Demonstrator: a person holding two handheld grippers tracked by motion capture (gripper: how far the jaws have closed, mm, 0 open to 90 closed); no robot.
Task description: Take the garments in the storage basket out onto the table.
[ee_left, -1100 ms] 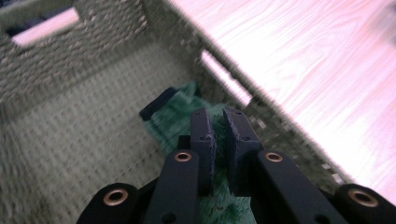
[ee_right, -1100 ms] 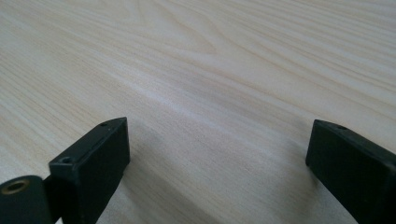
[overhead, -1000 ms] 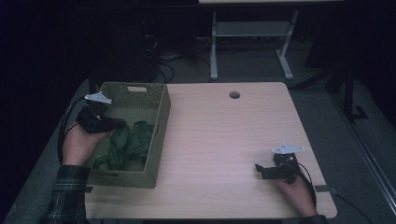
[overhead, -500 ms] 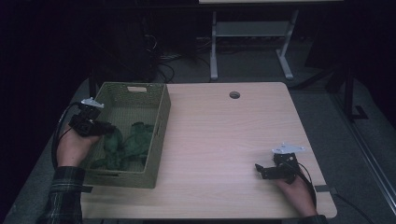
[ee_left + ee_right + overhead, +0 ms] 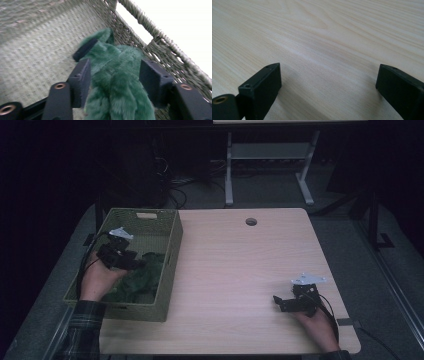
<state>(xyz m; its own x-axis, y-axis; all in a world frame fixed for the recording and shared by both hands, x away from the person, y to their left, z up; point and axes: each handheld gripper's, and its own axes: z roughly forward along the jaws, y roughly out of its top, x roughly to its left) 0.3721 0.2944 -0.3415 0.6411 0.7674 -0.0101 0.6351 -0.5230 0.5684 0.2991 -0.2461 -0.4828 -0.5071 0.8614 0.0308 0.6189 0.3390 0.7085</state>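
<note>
Green plush toy [image 5: 117, 82] lies inside the woven basket [image 5: 170, 270], between the left gripper's [image 5: 134, 264] jaws, which have just been opening; pads look clear of the fur. Right gripper [image 5: 280, 303] rests on the table [image 5: 240, 270], jaws wide apart, empty. Risk: fur could snag on a pad and drag the toy back out when the hand lifts.

One camera sits high above the near side and looks forward and down on the whole light wooden table [image 5: 240, 270]. The left gripper camera sits close inside the green woven basket [image 5: 37, 50], which the high camera sees too. The right gripper camera looks low and close along the tabletop.
</note>
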